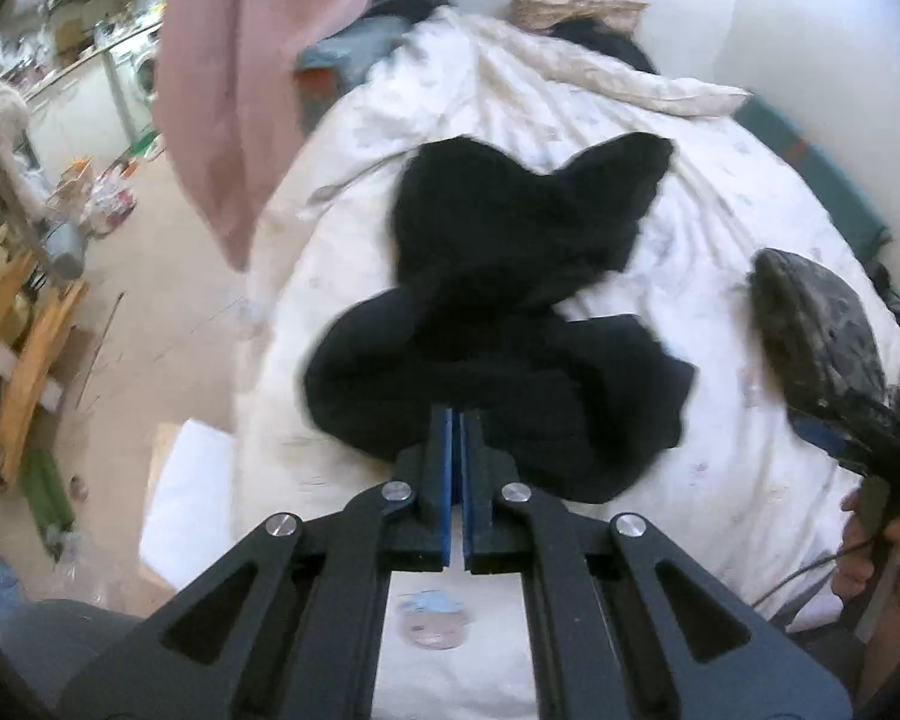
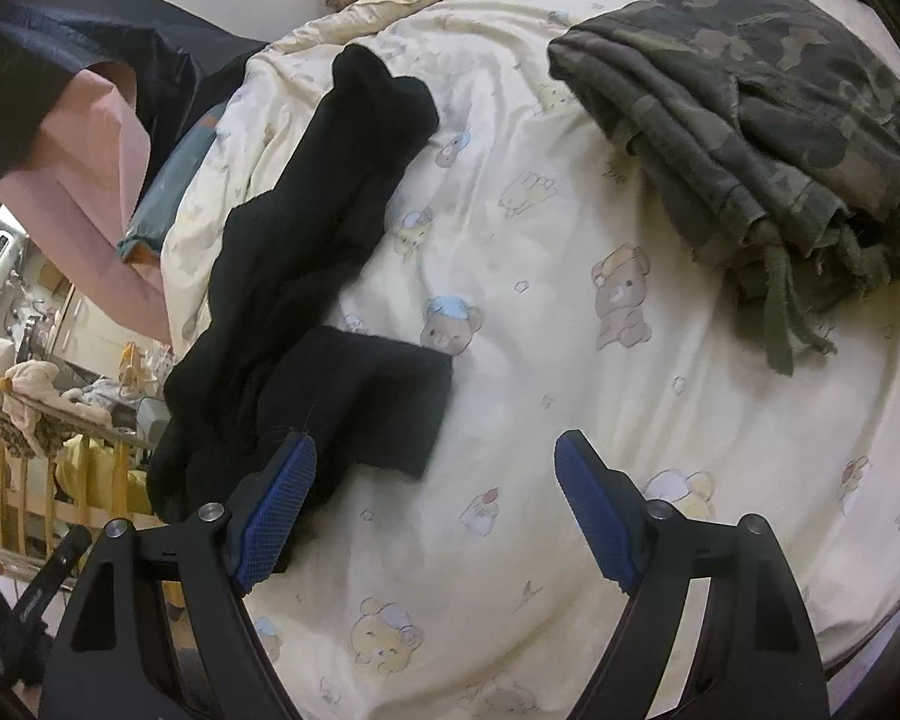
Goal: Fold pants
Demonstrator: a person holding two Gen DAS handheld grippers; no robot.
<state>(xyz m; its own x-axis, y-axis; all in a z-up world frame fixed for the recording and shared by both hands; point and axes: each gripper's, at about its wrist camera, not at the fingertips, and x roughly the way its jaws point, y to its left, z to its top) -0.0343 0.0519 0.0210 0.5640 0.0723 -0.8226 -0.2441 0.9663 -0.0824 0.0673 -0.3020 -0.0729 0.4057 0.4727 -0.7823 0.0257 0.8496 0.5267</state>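
black pants (image 2: 306, 276) lie crumpled, running lengthwise up bedsheet (image 2: 570, 420).

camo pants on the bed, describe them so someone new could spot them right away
Start at the bed with the cream bear-print cover. On its far right lies a folded bundle, the camo pants, with a drawstring trailing off the near edge. Its green blotch pattern sets it apart from the plain black pants crumpled on the left side.

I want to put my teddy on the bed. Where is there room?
Between the black pants and the folded camouflage pants, the bear-print duvet is bare, also nearer, by the open right gripper. The left edge is crowded.
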